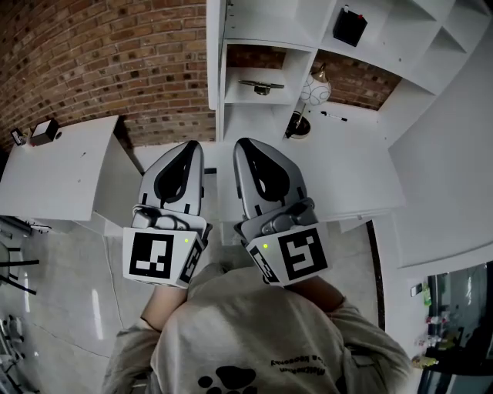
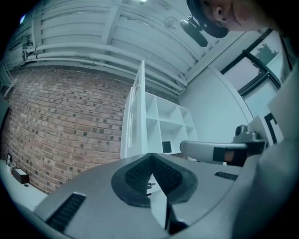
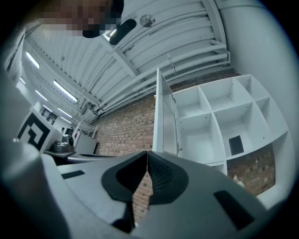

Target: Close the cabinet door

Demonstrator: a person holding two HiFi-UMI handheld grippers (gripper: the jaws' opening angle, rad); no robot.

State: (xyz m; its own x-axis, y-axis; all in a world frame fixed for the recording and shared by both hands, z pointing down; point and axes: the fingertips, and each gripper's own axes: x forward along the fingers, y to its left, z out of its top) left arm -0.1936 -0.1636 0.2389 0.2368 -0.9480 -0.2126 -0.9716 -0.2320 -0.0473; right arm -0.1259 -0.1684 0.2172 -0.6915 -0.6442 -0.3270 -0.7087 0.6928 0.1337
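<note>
Holding left gripper (image 1: 189, 146) and right gripper (image 1: 246, 145) side by side, near cabinet door (image 1: 214, 69) but apart from it, tips aimed toward it. Clenched shut, both, gripping nothing. Standing open, edge-on, white shelves (image 1: 262, 23) just right of cabinet door.

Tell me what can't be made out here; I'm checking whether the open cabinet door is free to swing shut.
Cabinet door: edge-on in the head view, cut off by the top edge; its face and hinges don't show.
Door's lower end: hidden behind the left gripper in the left gripper view.
Small fitting on the door: too small to name in the right gripper view.
Black box: too small to identify in the head view.
</note>
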